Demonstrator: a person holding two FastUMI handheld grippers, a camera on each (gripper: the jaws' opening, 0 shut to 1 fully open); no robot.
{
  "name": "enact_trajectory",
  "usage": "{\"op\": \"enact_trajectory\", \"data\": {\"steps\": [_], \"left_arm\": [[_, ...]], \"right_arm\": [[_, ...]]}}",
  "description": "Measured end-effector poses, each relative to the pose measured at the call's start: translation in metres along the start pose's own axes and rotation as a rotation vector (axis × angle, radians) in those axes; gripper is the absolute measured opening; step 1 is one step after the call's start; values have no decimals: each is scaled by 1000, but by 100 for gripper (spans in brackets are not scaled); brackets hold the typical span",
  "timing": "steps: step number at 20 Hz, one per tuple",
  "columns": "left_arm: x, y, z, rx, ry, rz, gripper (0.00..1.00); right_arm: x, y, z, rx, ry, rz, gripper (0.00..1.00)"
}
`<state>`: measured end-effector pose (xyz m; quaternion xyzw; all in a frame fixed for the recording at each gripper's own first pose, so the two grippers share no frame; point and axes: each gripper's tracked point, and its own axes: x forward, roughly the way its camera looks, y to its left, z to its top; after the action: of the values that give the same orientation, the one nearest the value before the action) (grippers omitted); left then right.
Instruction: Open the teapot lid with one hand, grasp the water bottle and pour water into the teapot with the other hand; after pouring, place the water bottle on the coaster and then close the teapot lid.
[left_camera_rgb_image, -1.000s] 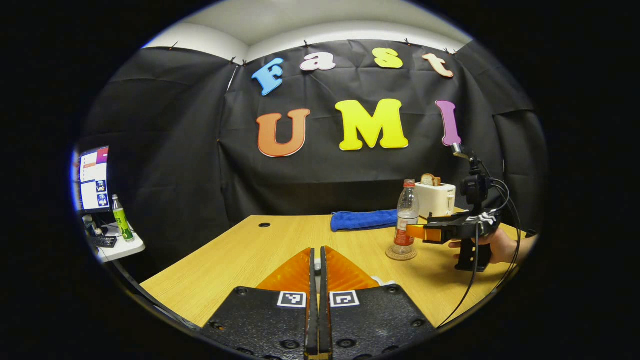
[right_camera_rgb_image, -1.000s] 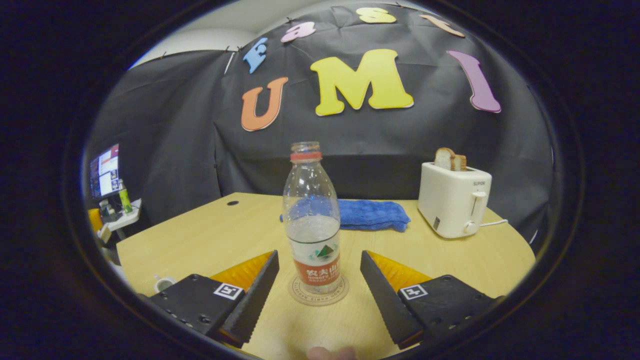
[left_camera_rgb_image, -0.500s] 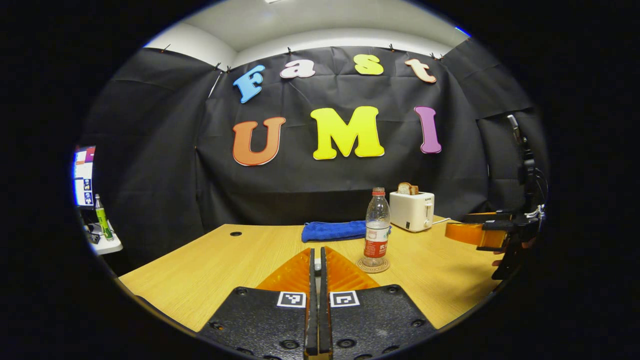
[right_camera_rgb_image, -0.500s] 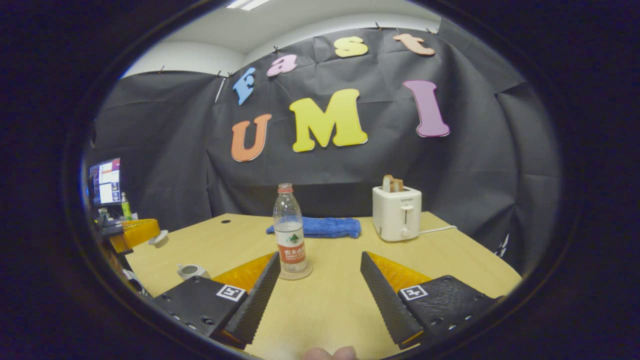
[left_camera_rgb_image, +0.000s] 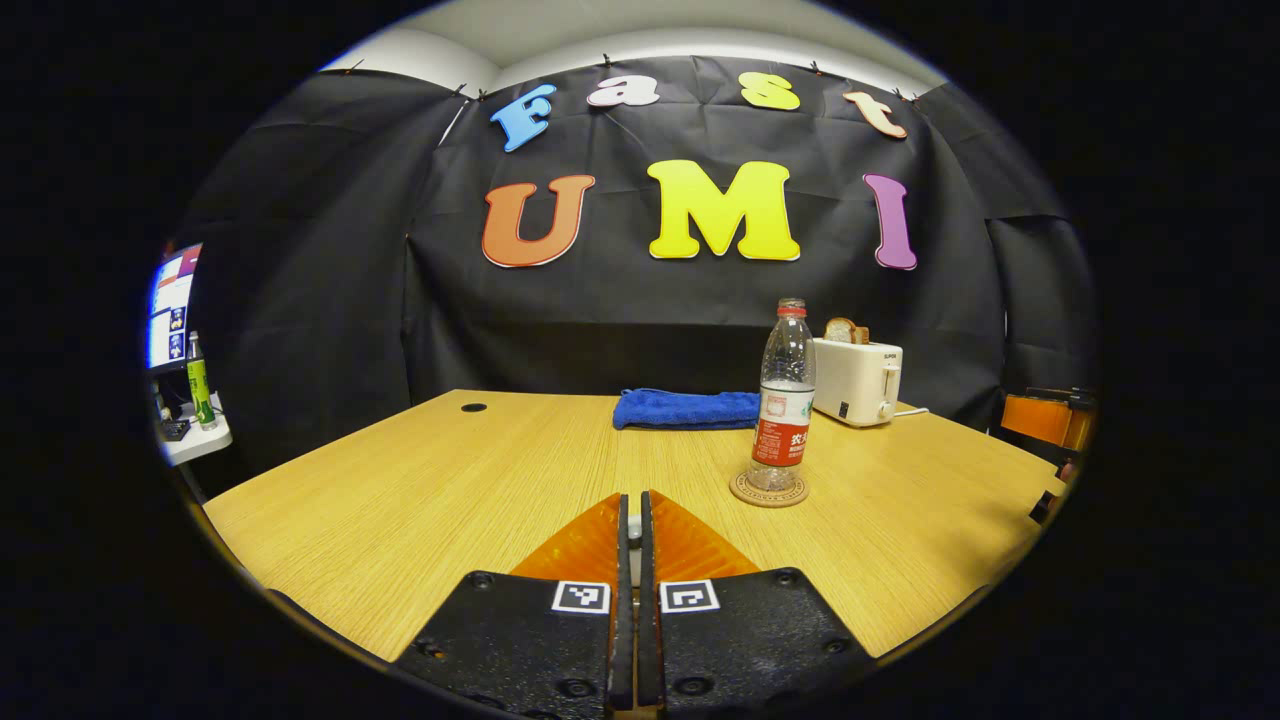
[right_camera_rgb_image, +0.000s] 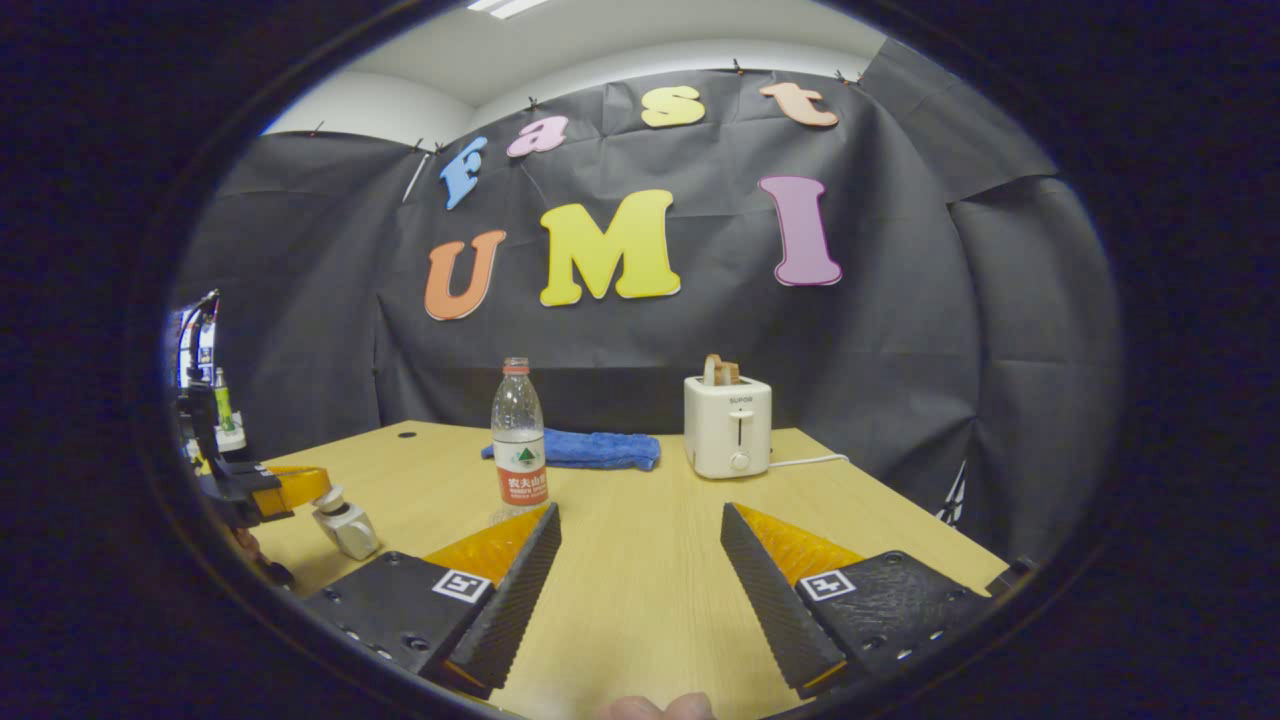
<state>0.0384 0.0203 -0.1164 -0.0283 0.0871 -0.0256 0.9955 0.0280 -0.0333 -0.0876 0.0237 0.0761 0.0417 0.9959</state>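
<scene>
Left gripper (left_camera_rgb_image: 632, 520): jaws closed together, a small pale item barely visible in the slit between them, identity indeterminate, held low over the near edge of the wooden worktop (left_camera_rgb_image: 450, 490). Water bottle (left_camera_rgb_image: 785, 400) stands upright on the round coaster (left_camera_rgb_image: 768, 491), right of centre, uncapped, partly filled. Behind it lie a blue cloth (left_camera_rgb_image: 685, 408) and a white toaster (left_camera_rgb_image: 856, 380) holding bread; the other gripper (left_camera_rgb_image: 1045, 420) shows at the far right edge.

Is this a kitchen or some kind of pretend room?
Probably a pretend room: a test booth set up like a kitchen. Black cloth hangs as its wall, and a wooden table holds a toaster, a water bottle and a blue towel.
</scene>
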Motion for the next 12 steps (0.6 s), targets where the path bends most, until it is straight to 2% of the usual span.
{"op": "enact_trajectory", "data": {"steps": [1, 2, 6, 11, 12], "left_arm": [[0, 1, 0, 3, -2, 2, 8], [1, 0, -2, 3, 0, 1, 4], [5, -3, -5, 7, 8, -9, 4], [4, -4, -7, 12, 18, 0, 6], [4, -5, -7, 12, 20, 3, 6]], "right_arm": [[0, -1, -5, -5, 13, -2, 93], [1, -1, -8, -2, 22, -1, 94], [0, -3, -14, 5, 33, -6, 96], [-4, 0, -8, -7, 8, -2, 96], [-4, 1, -8, -7, 6, 1, 94]]}}
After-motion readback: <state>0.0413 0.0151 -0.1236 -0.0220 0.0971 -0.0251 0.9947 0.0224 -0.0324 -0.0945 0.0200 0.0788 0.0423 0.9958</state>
